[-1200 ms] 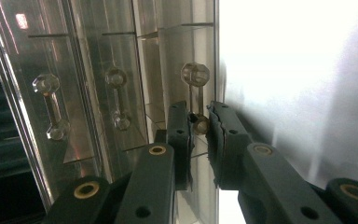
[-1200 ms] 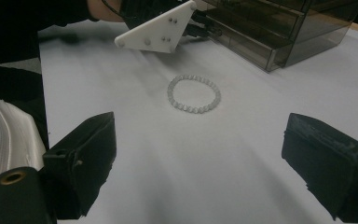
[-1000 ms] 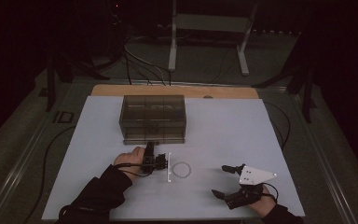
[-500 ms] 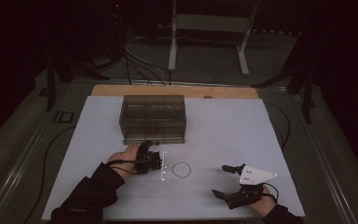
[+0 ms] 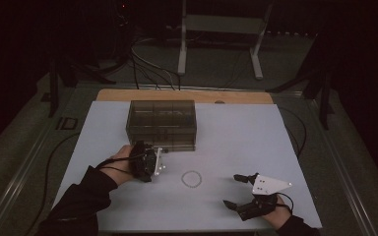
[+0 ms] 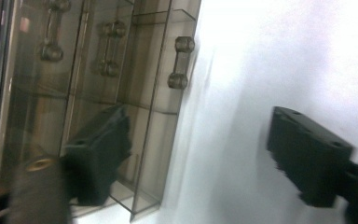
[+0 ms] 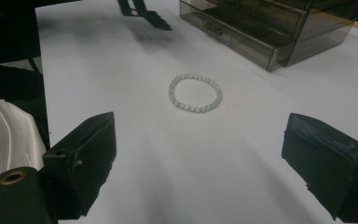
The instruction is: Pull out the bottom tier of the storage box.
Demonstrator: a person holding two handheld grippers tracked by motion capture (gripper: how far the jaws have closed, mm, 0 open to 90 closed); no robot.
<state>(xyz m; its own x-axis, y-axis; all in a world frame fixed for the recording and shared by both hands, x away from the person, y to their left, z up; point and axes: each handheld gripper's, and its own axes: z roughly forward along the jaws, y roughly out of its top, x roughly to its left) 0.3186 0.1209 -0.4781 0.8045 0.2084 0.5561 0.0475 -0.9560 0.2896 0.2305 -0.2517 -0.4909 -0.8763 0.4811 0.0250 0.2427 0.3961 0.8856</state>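
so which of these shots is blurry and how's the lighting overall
High view: dim, surroundings nearly black, the white table sheet evenly lit, the beaded bracelet ring faint. Left gripper view: motion-blurred and tilted, the smoky transparent plastic drawer box smeared, the sheet washed out bright, the left gripper jaws soft-edged. Right gripper view: sharpest, bracelet beads crisp, the near right gripper jaws slightly out of focus.

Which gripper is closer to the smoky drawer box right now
Left. The left gripper is right at the front of the drawer box, jaws open by its lower drawers. The right gripper sits well back, beyond the bead bracelet.
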